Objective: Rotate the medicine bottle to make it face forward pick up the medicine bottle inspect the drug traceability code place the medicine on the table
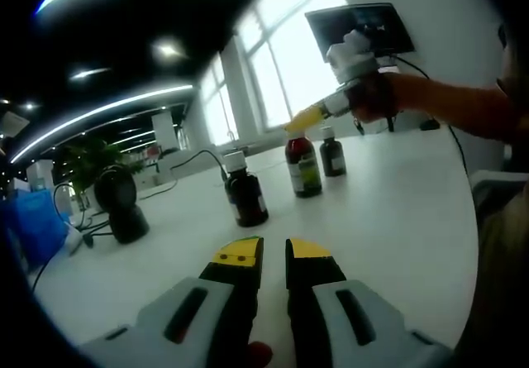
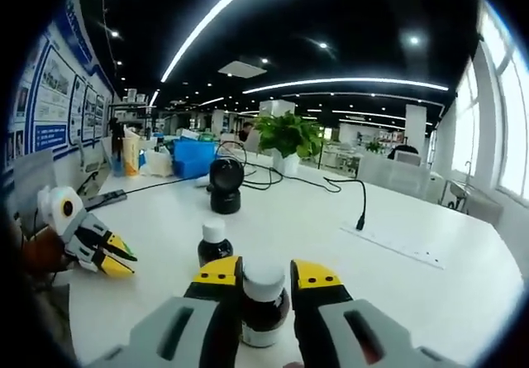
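Our right gripper (image 2: 264,279) has its jaws around a white-capped bottle (image 2: 264,302) — we cannot tell if they squeeze it. Our left gripper (image 1: 274,252) is nearly closed, holding nothing. A loose hold could drop the bottle onto the next bottle (image 2: 214,246) — both could tip.

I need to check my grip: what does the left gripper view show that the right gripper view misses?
Left gripper view: three bottles in a row, the red-capped bottle in the middle, a monitor behind, and the right gripper at that bottle's cap. Right gripper view: its jaws around a white-capped bottle, a potted plant and the left gripper. Both: the white table and the black scanner.
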`<state>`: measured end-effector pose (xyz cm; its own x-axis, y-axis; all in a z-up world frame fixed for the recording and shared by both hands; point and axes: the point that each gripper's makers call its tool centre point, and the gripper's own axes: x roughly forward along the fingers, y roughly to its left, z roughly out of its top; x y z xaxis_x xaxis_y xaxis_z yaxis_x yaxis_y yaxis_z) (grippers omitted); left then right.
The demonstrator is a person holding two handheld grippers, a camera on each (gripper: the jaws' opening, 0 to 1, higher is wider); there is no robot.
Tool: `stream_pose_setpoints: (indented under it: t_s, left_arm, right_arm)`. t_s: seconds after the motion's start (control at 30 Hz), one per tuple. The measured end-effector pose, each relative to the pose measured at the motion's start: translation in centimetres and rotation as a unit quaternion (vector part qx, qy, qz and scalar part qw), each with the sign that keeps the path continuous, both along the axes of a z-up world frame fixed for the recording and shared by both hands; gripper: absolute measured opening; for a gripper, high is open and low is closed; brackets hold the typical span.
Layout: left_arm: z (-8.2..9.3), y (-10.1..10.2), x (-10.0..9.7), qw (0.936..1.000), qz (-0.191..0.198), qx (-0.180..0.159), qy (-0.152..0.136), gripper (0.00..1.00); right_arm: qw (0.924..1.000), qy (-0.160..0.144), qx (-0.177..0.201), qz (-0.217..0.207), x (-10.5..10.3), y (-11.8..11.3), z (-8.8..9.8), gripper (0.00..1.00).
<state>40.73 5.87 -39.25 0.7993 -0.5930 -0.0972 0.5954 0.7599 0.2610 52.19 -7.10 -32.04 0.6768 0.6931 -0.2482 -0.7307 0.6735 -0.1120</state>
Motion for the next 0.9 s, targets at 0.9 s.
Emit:
stream_pose_setpoints:
  t_s: [0.9]
  left_arm:
    - [-0.09, 0.0, 0.12, 1.0, 0.002, 0.001, 0.001, 0.05]
  right_arm:
    - [0.9984, -0.014, -0.019, 0.051, 0.11, 0.06, -0.16, 0.17]
